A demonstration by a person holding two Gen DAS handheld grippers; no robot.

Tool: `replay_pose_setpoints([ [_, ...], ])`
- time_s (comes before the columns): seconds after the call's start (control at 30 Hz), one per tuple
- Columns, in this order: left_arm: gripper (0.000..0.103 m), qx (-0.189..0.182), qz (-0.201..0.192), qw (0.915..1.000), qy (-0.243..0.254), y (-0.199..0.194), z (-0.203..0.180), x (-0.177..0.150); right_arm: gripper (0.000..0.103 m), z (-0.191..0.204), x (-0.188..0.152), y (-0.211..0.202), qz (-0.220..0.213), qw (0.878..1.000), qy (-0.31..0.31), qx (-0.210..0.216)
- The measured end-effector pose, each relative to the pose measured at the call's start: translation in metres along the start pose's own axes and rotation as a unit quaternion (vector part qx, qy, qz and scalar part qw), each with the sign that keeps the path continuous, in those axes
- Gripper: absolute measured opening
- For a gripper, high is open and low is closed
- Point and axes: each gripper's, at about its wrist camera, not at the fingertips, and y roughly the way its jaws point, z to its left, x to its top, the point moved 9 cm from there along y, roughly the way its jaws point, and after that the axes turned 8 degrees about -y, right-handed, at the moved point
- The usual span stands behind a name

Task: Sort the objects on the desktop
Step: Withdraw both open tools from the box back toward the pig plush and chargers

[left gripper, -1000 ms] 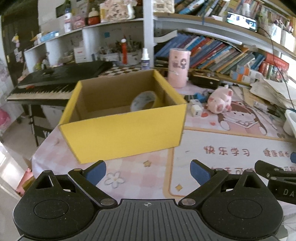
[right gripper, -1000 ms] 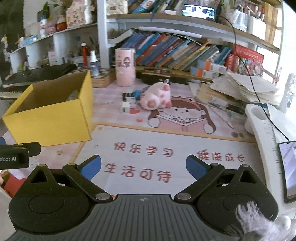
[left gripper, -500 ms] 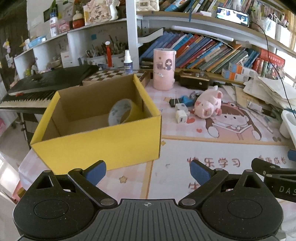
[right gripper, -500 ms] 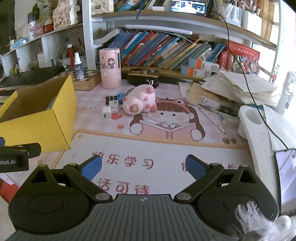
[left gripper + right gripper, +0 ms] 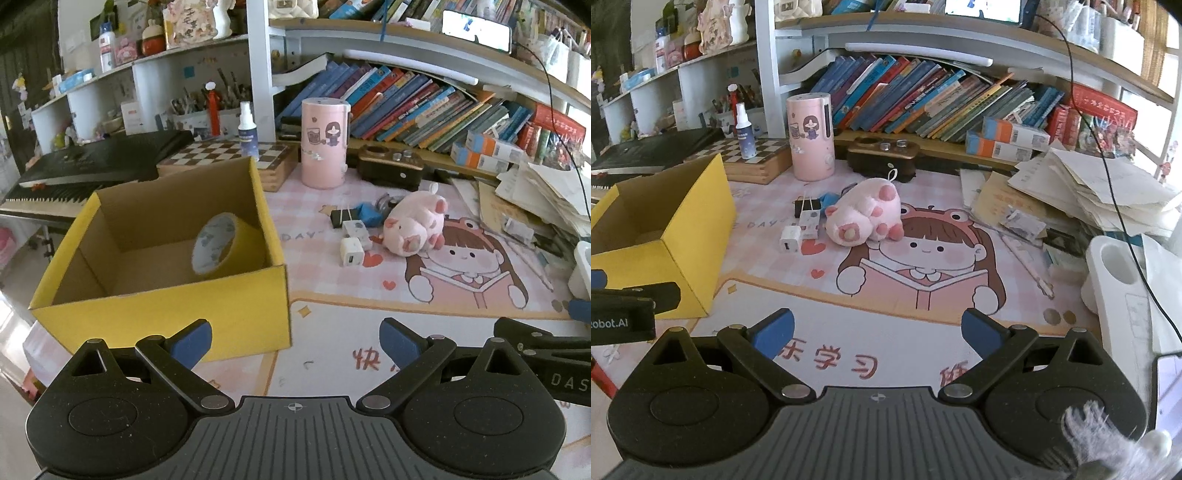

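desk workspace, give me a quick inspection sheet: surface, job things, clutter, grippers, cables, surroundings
Surface: pink cartoon desk mat, mostly bare near the grippers.
Job's things: yellow box open, tape roll inside; plush pig, white charger and small items lie on the mat.
Clutter: paper pile at the right; pink canister at the back.
Grippers: left gripper open, empty; right gripper open, empty.
Cables: black cable crosses the papers.
Surroundings: bookshelf, keyboard.

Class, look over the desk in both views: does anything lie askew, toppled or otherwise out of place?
The pink plush pig lies toppled on its side on the desk mat, feet showing. The tape roll in the yellow box leans tilted against the wall. The papers at the right are heaped unevenly.
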Motion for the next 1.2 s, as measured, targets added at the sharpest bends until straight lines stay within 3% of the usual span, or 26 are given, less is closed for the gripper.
replay_pose_setpoints([
  [0.43,0.099,0.034,0.005,0.9993,-0.012,0.018,-0.029,0.011,0.098,-0.026,0.019,0.035,0.001,0.999,-0.020,0.044],
  [0.87,0.098,0.043,0.014,0.9989,-0.007,0.039,-0.063,0.014,0.098,-0.057,0.036,0.058,-0.005,0.998,-0.023,0.067],
  [1.13,0.092,0.047,0.013,0.9984,-0.030,0.055,-0.073,0.020,0.097,-0.064,0.056,0.079,-0.021,0.995,-0.036,0.085],
  [1.2,0.085,0.051,0.010,0.9981,-0.032,0.059,-0.076,0.022,0.097,-0.067,0.062,0.086,-0.026,0.995,-0.038,0.092],
])
